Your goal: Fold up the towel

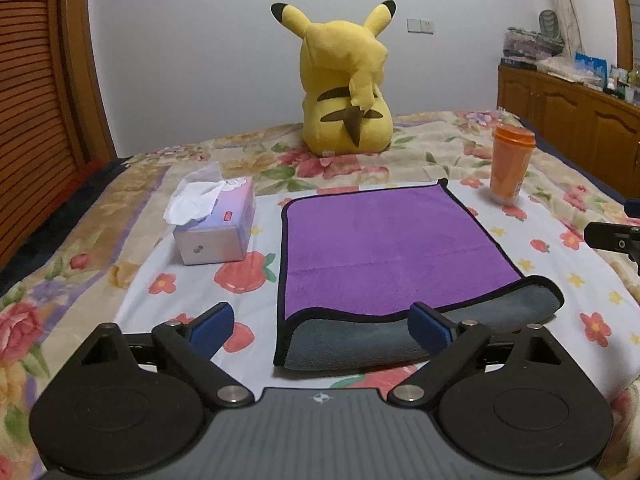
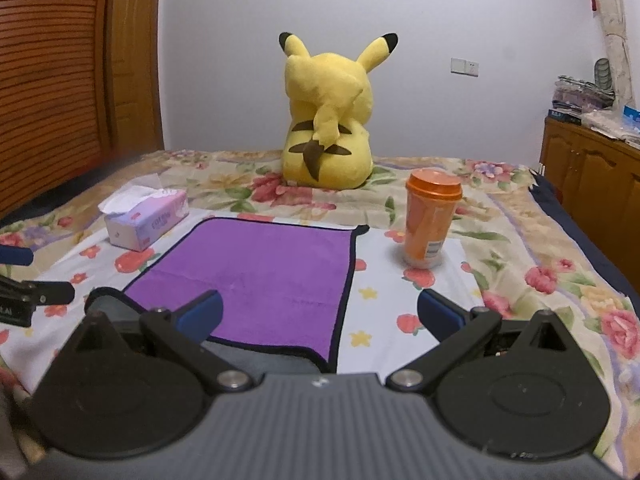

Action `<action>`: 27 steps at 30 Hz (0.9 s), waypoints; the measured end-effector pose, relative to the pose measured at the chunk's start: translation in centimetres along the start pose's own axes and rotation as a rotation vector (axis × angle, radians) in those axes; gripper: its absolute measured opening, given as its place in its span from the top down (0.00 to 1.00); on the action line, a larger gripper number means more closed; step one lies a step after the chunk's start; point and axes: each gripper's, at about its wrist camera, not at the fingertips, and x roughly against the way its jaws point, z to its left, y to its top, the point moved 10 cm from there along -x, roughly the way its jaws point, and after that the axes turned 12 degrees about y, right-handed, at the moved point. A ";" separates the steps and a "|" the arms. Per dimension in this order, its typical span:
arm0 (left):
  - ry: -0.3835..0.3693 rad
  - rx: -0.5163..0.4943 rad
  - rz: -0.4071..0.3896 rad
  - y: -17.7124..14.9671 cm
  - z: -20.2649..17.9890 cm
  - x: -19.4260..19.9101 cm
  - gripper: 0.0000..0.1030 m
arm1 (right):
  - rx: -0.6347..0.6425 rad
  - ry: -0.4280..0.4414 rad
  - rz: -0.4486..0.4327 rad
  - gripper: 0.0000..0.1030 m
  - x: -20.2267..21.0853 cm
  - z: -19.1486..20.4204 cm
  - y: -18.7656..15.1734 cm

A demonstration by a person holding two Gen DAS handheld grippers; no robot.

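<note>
Towel (image 1: 384,248) lies in the middle of the left wrist frame, purple side up, black piping round its edge, flat on the flowered bedspread (image 1: 560,264). Its near edge is turned back on itself, so a band of the grey underside shows along the bottom, bulging most at the lower right corner. A faint crease runs across the purple face.

The left gripper (image 1: 320,330) hangs at the bottom of its frame with both blue pads spread wide, holding nothing; its right pad sits over the grey fold, though whether it touches I cannot tell. The right gripper (image 2: 320,316) is likewise spread and empty in its own frame, the towel's lower right corner lying between its pads and below them.

Left of the towel, near but apart, stands a tissue box (image 1: 218,220). An orange cup (image 1: 510,164) stands upright just off the upper right corner. A plush (image 1: 346,80) sits well behind, upper centre. Bare bedspread shows to the right of the towel.
</note>
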 end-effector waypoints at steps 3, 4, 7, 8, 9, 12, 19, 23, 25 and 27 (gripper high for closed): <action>-0.002 -0.002 0.011 -0.1 0.2 -0.9 0.07 | 0.001 0.009 0.019 0.00 -0.8 -0.2 -0.1; -0.004 -0.001 0.016 -0.1 0.3 -1.2 0.08 | 0.002 0.010 0.027 0.00 -1.2 -0.2 -0.1; -0.008 0.001 0.035 -0.3 0.6 -2.4 0.09 | 0.000 0.022 0.053 0.00 -2.0 -0.3 -0.4; -0.010 0.001 0.041 -0.3 0.6 -2.7 0.10 | -0.002 0.028 0.063 0.00 -2.2 -0.3 -0.5; -0.012 0.002 0.046 -0.3 0.7 -3.0 0.10 | -0.004 0.033 0.072 0.00 -2.4 -0.3 -0.7; -0.023 0.005 0.057 -0.3 0.7 -3.7 0.11 | -0.004 0.050 0.096 0.00 -3.0 -0.3 -1.0; -0.048 0.001 0.102 -0.7 0.8 -6.0 0.19 | -0.017 0.072 0.149 0.00 -4.5 -0.5 -1.8; -0.077 0.005 0.134 -1.1 0.7 -7.2 0.28 | -0.038 0.083 0.197 0.07 -5.5 -0.8 -2.7; -0.087 0.005 0.147 -1.3 0.6 -7.7 0.32 | -0.051 0.093 0.226 0.15 -6.0 -1.0 -3.3; -0.098 0.000 0.158 -1.5 0.5 -8.2 0.33 | -0.063 0.095 0.251 0.15 -6.5 -1.2 -3.8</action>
